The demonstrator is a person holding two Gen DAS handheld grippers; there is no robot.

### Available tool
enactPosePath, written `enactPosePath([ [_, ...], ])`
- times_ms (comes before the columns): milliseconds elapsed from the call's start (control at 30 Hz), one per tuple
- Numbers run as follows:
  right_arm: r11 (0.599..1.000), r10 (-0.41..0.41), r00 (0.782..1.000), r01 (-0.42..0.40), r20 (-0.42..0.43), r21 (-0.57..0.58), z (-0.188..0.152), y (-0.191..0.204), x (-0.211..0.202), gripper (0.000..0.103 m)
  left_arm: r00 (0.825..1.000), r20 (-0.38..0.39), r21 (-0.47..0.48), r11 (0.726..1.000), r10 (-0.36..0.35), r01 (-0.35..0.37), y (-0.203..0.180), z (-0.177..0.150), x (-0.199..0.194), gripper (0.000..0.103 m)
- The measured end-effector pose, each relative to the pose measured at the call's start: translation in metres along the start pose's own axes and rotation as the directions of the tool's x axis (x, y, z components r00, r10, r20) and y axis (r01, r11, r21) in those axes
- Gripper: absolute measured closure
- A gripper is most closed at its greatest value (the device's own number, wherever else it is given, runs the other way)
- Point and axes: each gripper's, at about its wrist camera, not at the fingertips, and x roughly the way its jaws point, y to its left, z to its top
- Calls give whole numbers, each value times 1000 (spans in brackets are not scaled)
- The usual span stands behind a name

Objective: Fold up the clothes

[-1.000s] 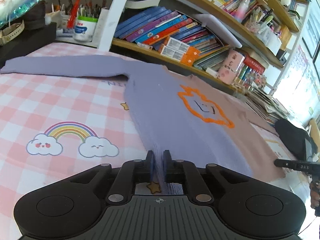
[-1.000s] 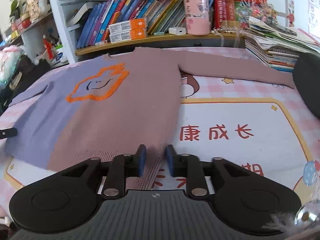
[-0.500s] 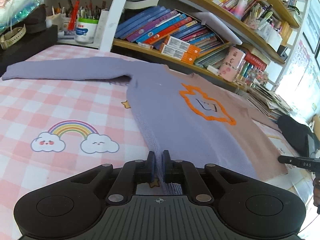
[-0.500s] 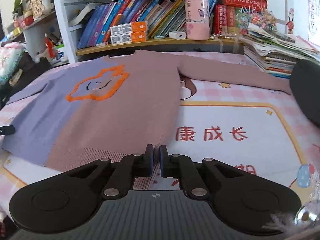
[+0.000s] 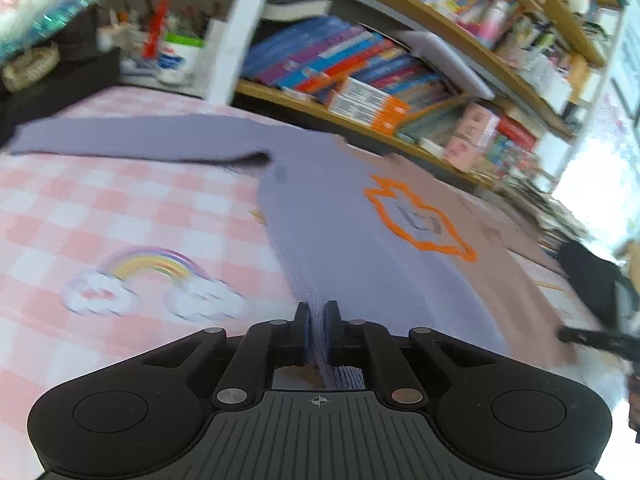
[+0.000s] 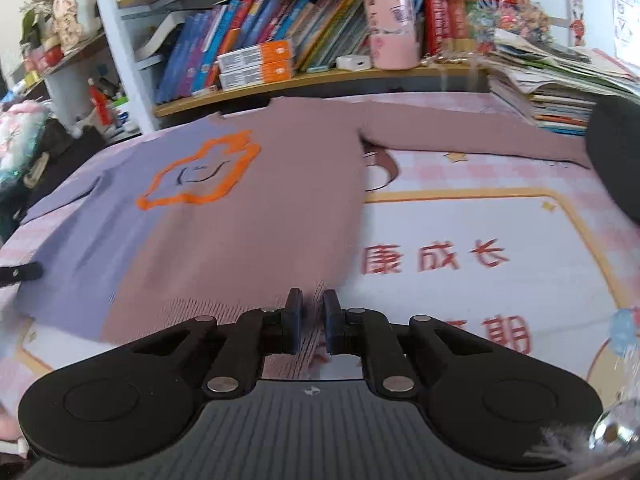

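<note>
Between the clenched pads of the left gripper (image 5: 316, 330) and right gripper (image 6: 307, 320) sit the two hem corners of the purple-and-mauve knitted sweater (image 6: 240, 216), spread flat on the pink checked tablecloth (image 5: 100, 208), presumably for folding upward.

surface: pink checked cloth (image 5: 120, 208) | on it: sweater (image 6: 248, 216), spread flat

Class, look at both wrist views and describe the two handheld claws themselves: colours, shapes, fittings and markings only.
Both the left claw and the right claw are matte black. Each has a wide rounded body with a circular recess on either side, a ribbed grey centre panel bearing a small crosshair mark, angled linkage bars with silver pivot screws, and two short fingers faced with dark blue pads. No cables or sleeves show.
</note>
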Motion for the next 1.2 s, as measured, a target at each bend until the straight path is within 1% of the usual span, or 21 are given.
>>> enactPosePath([
  [67,1000,15,1000,-15,-1,-26,-2,8,0,93,1000,5,-17,1000,12,-12,6,1,-2,98],
  [133,999,23,1000,-23,-1,-45,-3,13,1,94,1000,-5,-5,1000,8,-8,5,-1,-4,98],
  [300,999,-25,1000,26,14,-32,-1,2,-2,96,999,-27,8,999,-36,37,-7,-7,-4,98],
  [367,999,-35,999,36,13,-31,-2,-1,-3,96,999,-33,20,999,-39,39,-11,-8,-4,98],
  [933,998,-16,1000,16,5,-57,-6,6,-5,95,999,-31,12,1000,-16,16,-2,-5,-7,98],
  [1100,998,-5,1000,5,3,-59,-7,4,-4,95,999,-32,14,1000,-16,17,-4,-7,-9,98],
  [1200,997,-9,1000,9,0,-80,-7,6,-5,95,999,-30,5,1000,-23,23,-2,-7,-9,98],
])
